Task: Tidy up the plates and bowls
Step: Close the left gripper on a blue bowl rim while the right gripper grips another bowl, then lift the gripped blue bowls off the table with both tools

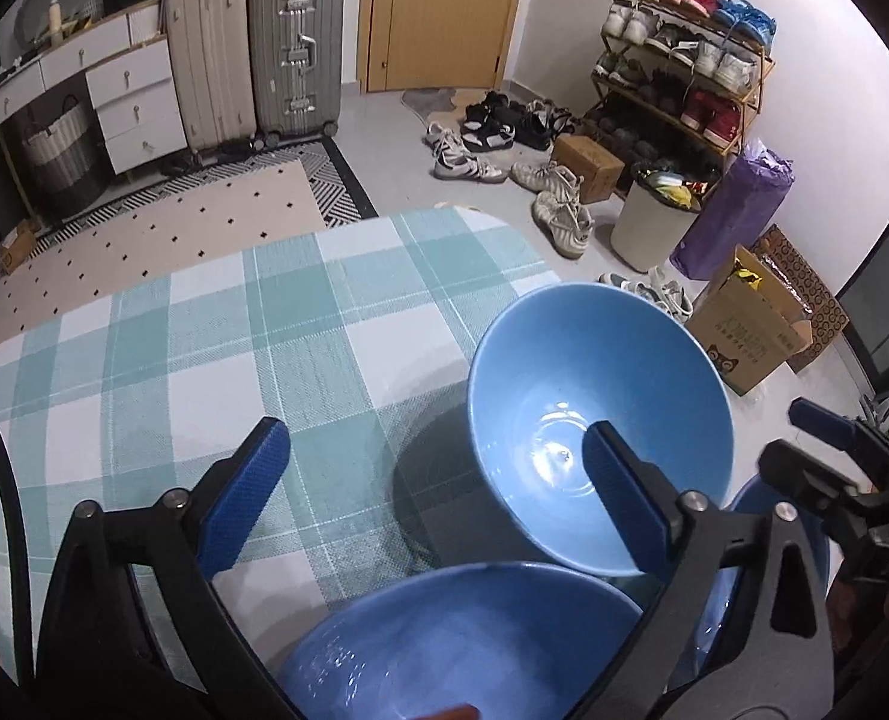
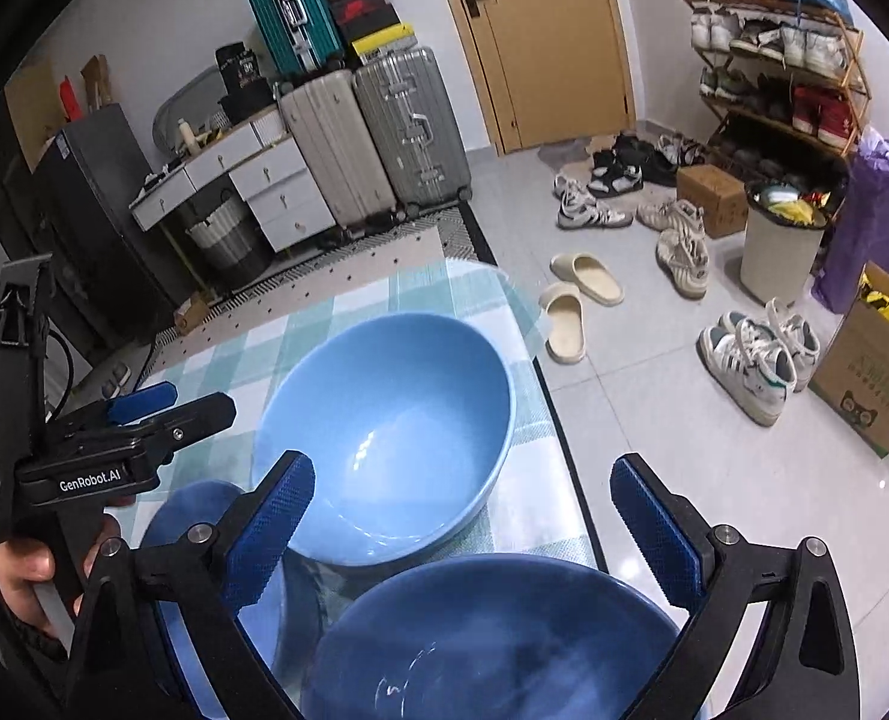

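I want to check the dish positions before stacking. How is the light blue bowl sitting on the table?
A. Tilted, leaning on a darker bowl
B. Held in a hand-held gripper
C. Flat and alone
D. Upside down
A: the light blue bowl is tipped, its lower edge resting against the darker bowl, and no fingers close on it.

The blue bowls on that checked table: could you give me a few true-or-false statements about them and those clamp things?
1. The light blue bowl sits on the checked tablecloth. True.
2. The left gripper is clamped on a bowl. False: its jaws are spread, holding nothing.
3. The right gripper is open. True.
4. The light blue bowl holds food. False: it looks empty.
5. A darker blue bowl lies nearer the camera. True.
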